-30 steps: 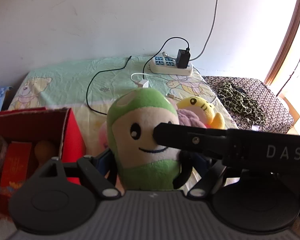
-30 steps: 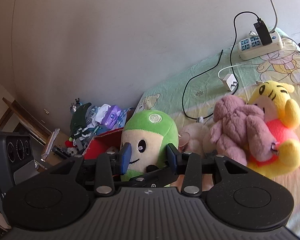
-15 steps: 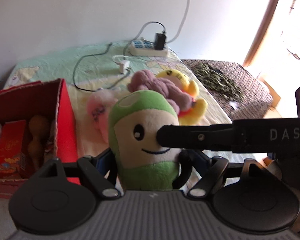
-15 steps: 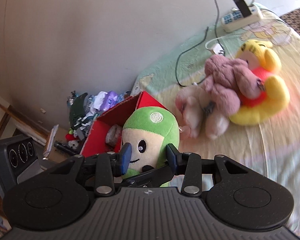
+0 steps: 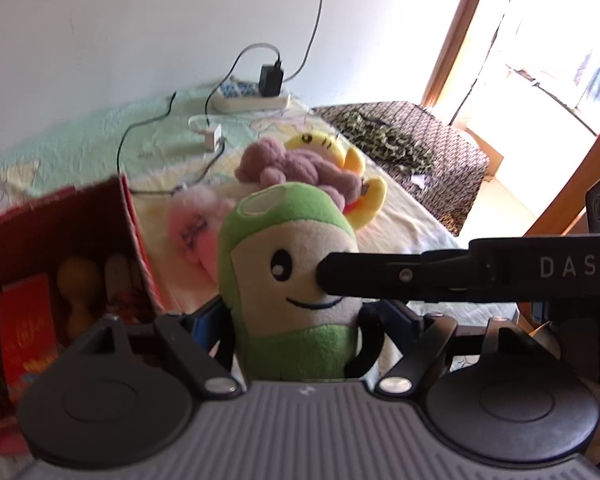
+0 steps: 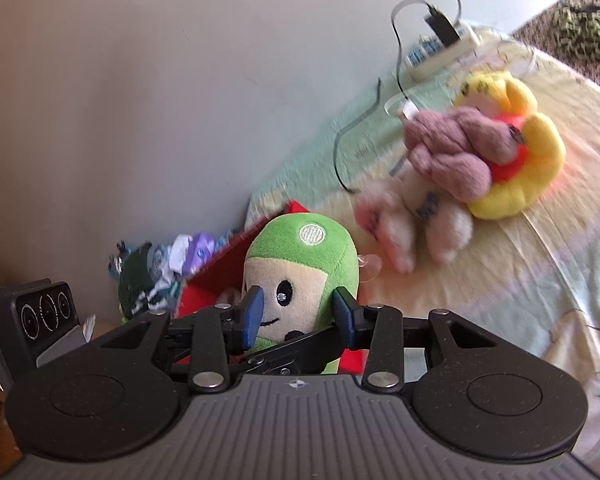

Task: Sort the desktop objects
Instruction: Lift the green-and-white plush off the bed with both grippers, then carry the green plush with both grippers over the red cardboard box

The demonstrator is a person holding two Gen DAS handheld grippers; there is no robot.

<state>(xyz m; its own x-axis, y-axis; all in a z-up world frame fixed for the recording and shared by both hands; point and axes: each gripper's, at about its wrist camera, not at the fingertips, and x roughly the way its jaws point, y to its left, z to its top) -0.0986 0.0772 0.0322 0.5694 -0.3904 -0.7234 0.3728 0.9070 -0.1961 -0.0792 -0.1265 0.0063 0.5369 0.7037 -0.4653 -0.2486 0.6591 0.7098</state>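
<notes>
A green and cream plush toy [image 5: 292, 248] with a smiling face hangs upright above the bedsheet, beside a red cardboard box [image 5: 134, 220]. My left gripper [image 5: 304, 318] is shut on the toy's lower body, its blue pads pressing both sides. One black finger of my right gripper [image 5: 420, 276] reaches in from the right and presses on the toy's face. In the right wrist view my right gripper [image 6: 298, 312] is shut on the green plush toy [image 6: 300, 256] at face height, with the red box [image 6: 216, 272] just behind it.
A purple plush [image 5: 300, 164], a yellow plush [image 5: 356, 160] and a pink-white plush [image 5: 196, 224] lie piled on the sheet. The box holds a red packet [image 5: 28, 336] and a gourd-shaped object [image 5: 74, 280]. A power strip [image 5: 252, 96] with cables sits by the wall. A dark patterned bench [image 5: 404, 140] stands right.
Both grippers have carried the green plush up and away from the toy pile, toward the red box. The grip on the toy is unchanged.
</notes>
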